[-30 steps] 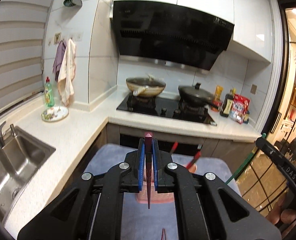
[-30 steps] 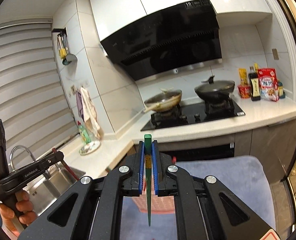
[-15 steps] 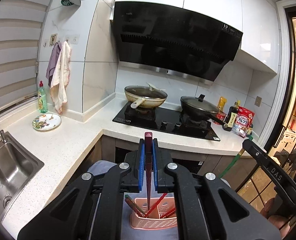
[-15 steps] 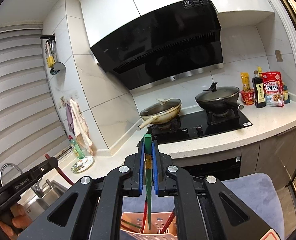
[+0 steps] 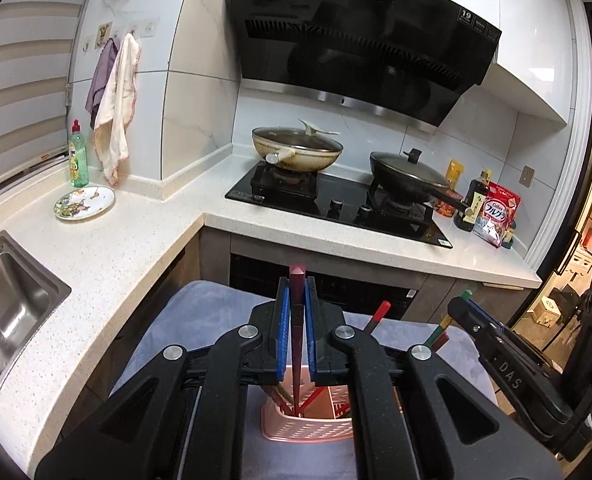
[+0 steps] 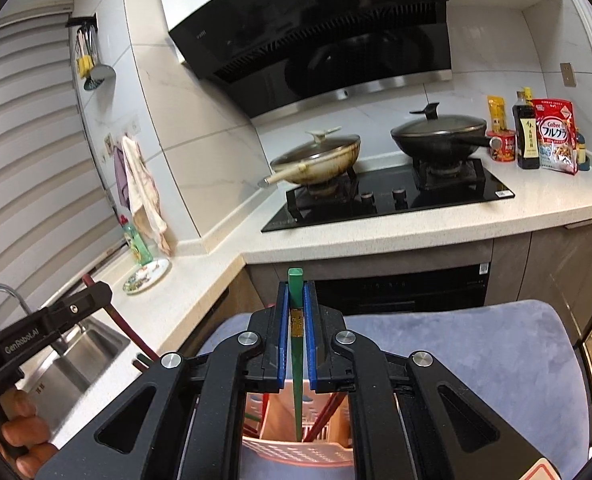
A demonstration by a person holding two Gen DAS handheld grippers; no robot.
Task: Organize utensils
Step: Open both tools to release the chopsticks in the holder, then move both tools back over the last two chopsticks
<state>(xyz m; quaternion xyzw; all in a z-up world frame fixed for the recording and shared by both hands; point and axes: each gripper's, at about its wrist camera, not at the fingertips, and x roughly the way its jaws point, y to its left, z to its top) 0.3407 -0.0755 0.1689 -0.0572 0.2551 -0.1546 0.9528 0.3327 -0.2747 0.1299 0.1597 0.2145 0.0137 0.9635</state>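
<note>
My left gripper is shut on a dark red chopstick that stands nearly upright, its lower tip reaching down into a pink slotted utensil basket. Red and green chopsticks lean in that basket. In the right wrist view my right gripper is shut on a green chopstick with a gold band, its tip down inside the same pink basket. The other gripper shows at the left there with its red chopstick. The basket stands on a grey-blue cloth-covered surface.
White L-shaped counter ahead with a steel sink at left, a patterned plate and a green soap bottle. A black hob carries two lidded pans. Bottles and a cereal bag stand at right.
Both grippers have sunk and moved forward over the basket. The chopstick tips now reach into the basket, which sits lower and closer in both views. Grips unchanged.
</note>
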